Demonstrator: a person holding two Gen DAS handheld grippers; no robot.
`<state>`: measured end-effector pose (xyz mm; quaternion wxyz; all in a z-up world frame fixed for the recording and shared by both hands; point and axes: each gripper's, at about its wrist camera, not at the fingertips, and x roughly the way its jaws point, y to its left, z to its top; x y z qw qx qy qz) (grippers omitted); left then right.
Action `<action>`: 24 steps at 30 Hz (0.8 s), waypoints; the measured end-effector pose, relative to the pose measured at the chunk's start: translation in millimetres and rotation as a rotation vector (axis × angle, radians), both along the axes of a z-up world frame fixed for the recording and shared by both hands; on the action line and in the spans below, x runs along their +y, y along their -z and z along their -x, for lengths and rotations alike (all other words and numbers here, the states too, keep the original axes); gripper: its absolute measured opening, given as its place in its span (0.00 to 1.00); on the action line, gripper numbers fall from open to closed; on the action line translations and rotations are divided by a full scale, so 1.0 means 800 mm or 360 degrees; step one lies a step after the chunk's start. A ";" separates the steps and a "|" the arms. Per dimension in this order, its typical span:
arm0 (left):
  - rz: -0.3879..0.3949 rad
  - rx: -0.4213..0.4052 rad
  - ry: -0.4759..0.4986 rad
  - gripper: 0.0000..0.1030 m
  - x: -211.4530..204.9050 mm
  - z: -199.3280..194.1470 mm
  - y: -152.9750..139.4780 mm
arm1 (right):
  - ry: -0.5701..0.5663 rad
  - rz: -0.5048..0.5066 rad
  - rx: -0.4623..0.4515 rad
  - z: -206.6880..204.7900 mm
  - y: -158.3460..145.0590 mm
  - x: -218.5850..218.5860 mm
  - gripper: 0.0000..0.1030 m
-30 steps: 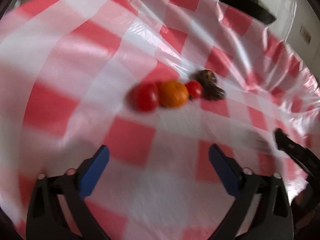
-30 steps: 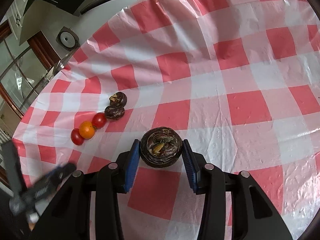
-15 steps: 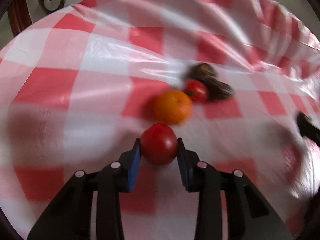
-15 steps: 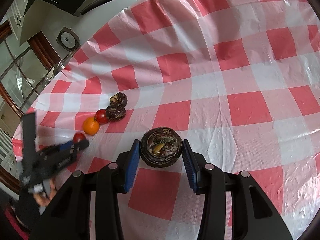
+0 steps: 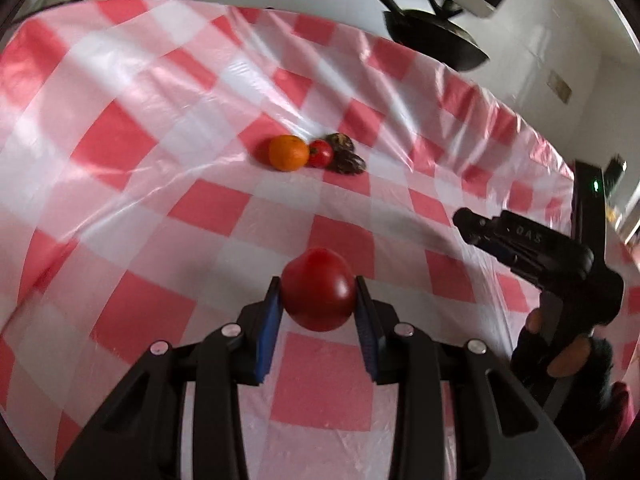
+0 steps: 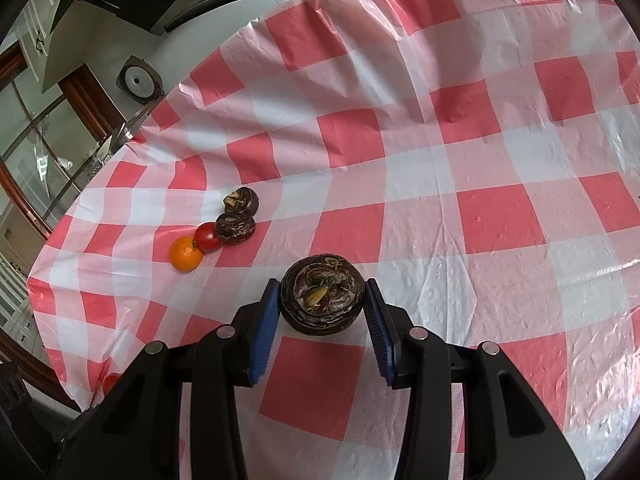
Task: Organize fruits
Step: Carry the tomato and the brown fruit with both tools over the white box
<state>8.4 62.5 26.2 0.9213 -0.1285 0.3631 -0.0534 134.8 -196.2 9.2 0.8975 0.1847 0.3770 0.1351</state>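
My left gripper [image 5: 318,300] is shut on a red tomato [image 5: 318,289], held above the checked tablecloth [image 5: 120,140]. Farther off on the cloth lie an orange [image 5: 288,153], a small red tomato [image 5: 320,153] and two dark wrinkled fruits [image 5: 345,158] in a row. In the right wrist view my right gripper [image 6: 322,300] is shut on a large dark wrinkled fruit [image 6: 322,294]. The same row lies to its left: the orange [image 6: 185,254], the small tomato [image 6: 207,237] and the dark fruits [image 6: 236,227].
The right-hand gripper's black body [image 5: 532,248] and a gloved hand [image 5: 560,360] show at the right of the left wrist view. A black pan [image 5: 434,40] sits beyond the table's far edge. A window [image 6: 36,152] lies past the table's left edge.
My left gripper closed on the leftmost red tomato and carried it back, away from the row of fruit. The right gripper kept still with its dark fruit.
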 end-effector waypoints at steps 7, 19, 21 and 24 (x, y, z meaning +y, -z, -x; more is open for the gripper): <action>0.0090 -0.0003 -0.0091 0.34 0.013 0.019 0.003 | -0.0012 -0.0002 0.0014 -0.002 0.001 0.002 0.41; 0.0116 -0.0048 -0.0119 0.34 0.027 0.107 -0.004 | -0.0177 0.0003 0.0031 0.086 -0.004 0.033 0.41; 0.0107 -0.0057 -0.0124 0.34 0.031 0.120 -0.005 | -0.0218 0.0028 0.0009 0.114 -0.009 0.045 0.41; 0.0103 -0.0062 -0.0141 0.34 0.037 0.138 -0.004 | -0.0295 0.0085 -0.0006 0.150 -0.016 0.064 0.41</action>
